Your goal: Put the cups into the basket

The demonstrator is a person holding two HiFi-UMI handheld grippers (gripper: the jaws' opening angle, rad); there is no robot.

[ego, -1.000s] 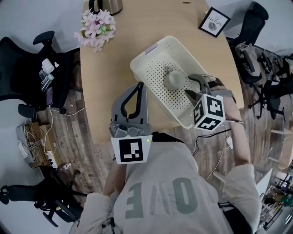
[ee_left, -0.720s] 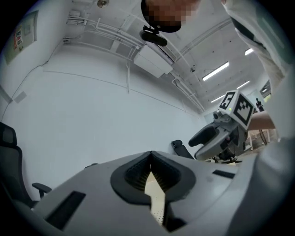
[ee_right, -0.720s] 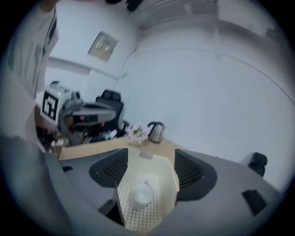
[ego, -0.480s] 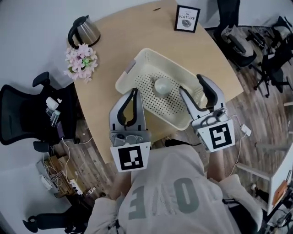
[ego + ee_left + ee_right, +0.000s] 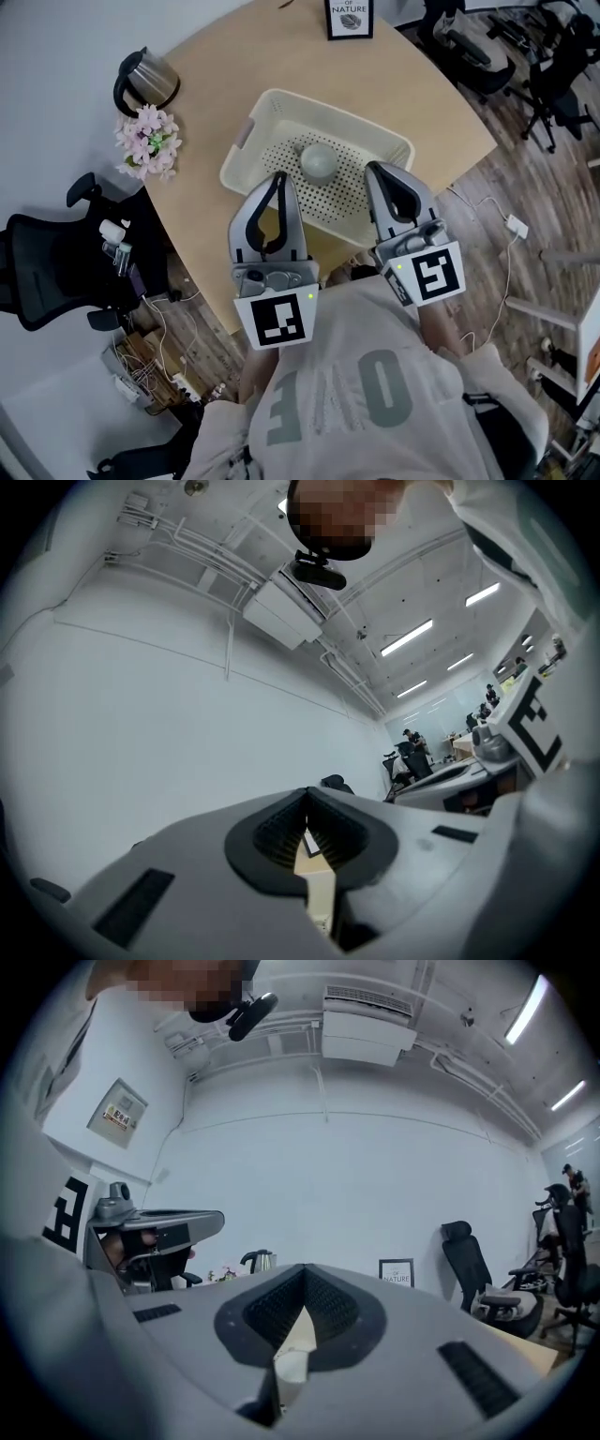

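Note:
A cream perforated basket (image 5: 345,114) stands on the round wooden table (image 5: 225,56). One grey-green cup (image 5: 319,161) lies mouth down inside it. My left gripper (image 5: 279,178) is held near the basket's near left side, shut and empty. My right gripper (image 5: 377,170) hovers at the near right rim, also shut with nothing in it. In the left gripper view the left gripper (image 5: 307,795) points up at a white wall, its jaws closed together. The right gripper view shows the right gripper (image 5: 304,1271) closed too, aimed over the table.
A metal kettle (image 5: 145,80) and pink flowers (image 5: 145,141) sit at the table's left edge. A framed sign (image 5: 349,17) stands at the far edge. Black office chairs (image 5: 37,262) flank the table, with cables and a power strip (image 5: 141,370) on the floor.
The right gripper has let go of the cup inside the basket, drawn back toward me and shut. The left gripper stayed shut. The head view has shifted.

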